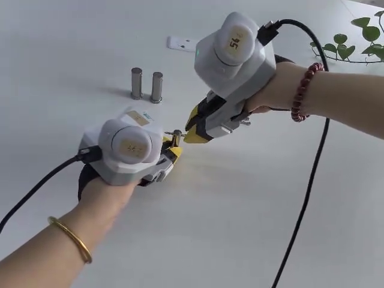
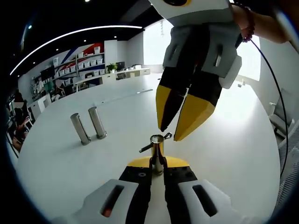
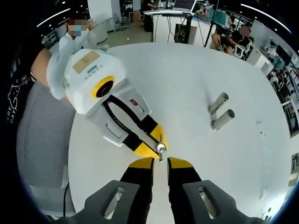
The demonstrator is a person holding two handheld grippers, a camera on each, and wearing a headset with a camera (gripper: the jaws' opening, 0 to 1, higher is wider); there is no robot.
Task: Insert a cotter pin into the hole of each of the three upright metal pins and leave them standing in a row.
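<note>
My left gripper [image 1: 174, 147] [image 2: 157, 164] is shut on a short metal pin [image 2: 157, 148] [image 1: 176, 138] [image 3: 161, 148], held upright just above the white table [image 1: 240, 198]. A thin cotter pin [image 2: 164, 137] runs through the hole near the pin's top, its looped end pointing at my right gripper [image 1: 191, 133] [image 2: 169, 133] [image 3: 160, 163]. The right gripper's yellow-tipped jaws stand a little apart, right at that looped end. Two more metal pins [image 1: 137, 83] [image 1: 156, 87] [image 2: 88, 126] [image 3: 219, 111] stand side by side farther back on the table.
A small white flat object [image 1: 182, 43] lies beyond the two standing pins. A potted vine [image 1: 354, 42] reaches in at the far right. The right gripper's black cable [image 1: 309, 186] trails across the table. A grey mesh chair [image 3: 46, 140] is at the table's edge.
</note>
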